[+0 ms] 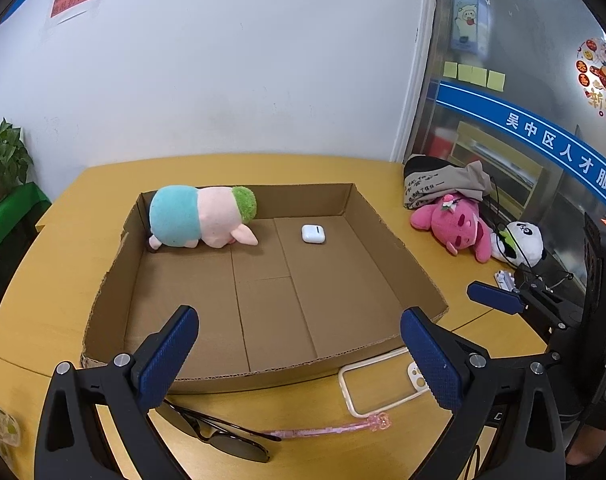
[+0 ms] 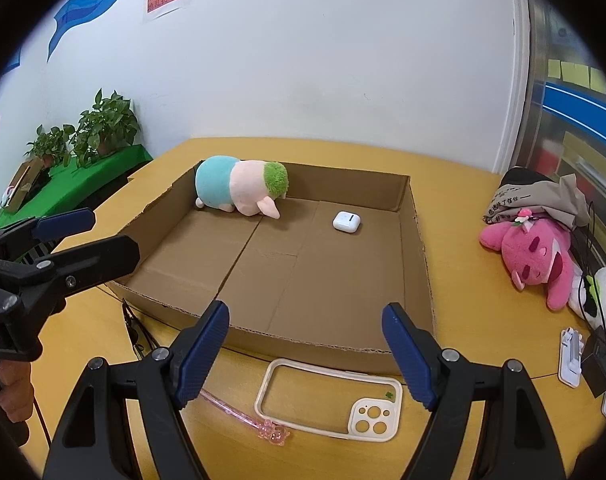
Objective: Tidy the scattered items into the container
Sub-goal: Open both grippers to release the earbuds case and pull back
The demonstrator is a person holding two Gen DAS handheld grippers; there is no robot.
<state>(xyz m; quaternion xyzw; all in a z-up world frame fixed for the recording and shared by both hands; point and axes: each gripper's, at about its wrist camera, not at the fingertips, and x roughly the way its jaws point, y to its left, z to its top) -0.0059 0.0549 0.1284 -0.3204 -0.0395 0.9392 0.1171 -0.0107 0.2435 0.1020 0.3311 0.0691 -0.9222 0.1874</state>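
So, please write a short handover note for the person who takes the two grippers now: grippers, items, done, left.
Left gripper: open, empty, at the cardboard box's near wall.
Right gripper: open, empty, above the phone case.
Done: plush pig and earbud case lie in the box.
Left, on the table in front of the box: phone case, sunglasses, pink stick.

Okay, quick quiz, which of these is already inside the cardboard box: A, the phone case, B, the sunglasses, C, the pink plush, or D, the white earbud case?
D: the earbud case lies on the floor of the box, near the plush pig.
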